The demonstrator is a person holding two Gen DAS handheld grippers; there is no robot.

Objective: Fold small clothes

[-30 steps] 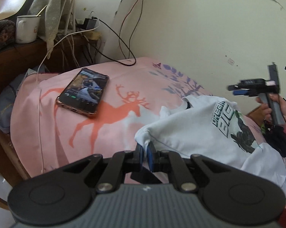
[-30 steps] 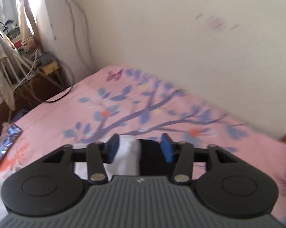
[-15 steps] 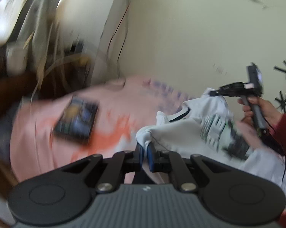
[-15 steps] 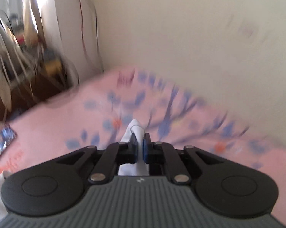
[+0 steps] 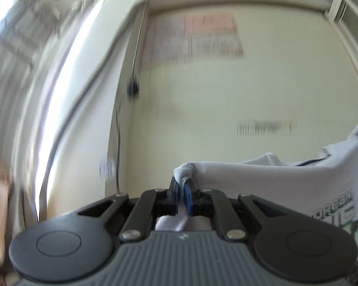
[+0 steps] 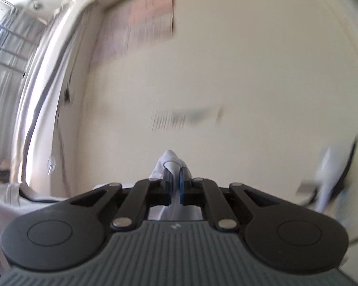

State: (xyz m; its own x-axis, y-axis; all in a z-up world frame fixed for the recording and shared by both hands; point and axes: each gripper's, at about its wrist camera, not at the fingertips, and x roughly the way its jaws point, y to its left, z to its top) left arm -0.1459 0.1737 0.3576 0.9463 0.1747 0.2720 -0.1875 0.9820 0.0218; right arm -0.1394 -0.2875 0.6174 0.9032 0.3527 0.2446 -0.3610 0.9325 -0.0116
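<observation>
A small white T-shirt (image 5: 274, 174) with a dark printed logo hangs stretched in the air in front of a cream wall. My left gripper (image 5: 181, 186) is shut on a bunched corner of it, and the cloth runs off to the right edge of that view. In the right wrist view my right gripper (image 6: 175, 178) is shut on another bunched corner of the T-shirt (image 6: 169, 162), with more white cloth trailing at the lower left. Both grippers point slightly upward at the wall. The bed is out of view.
A cream wall (image 5: 226, 95) with a blurred paper poster (image 5: 198, 38) fills both views. Pale curtains and a bright window (image 6: 2, 59) stand at the left. A dark cable (image 5: 133, 81) hangs down the wall corner. A blurred white and dark object (image 6: 331, 178) shows at the right.
My right gripper closed on a corner of the T-shirt. Both grippers then rose and tipped upward, lifting the shirt off the pink bed, which has dropped out of view along with the phone.
</observation>
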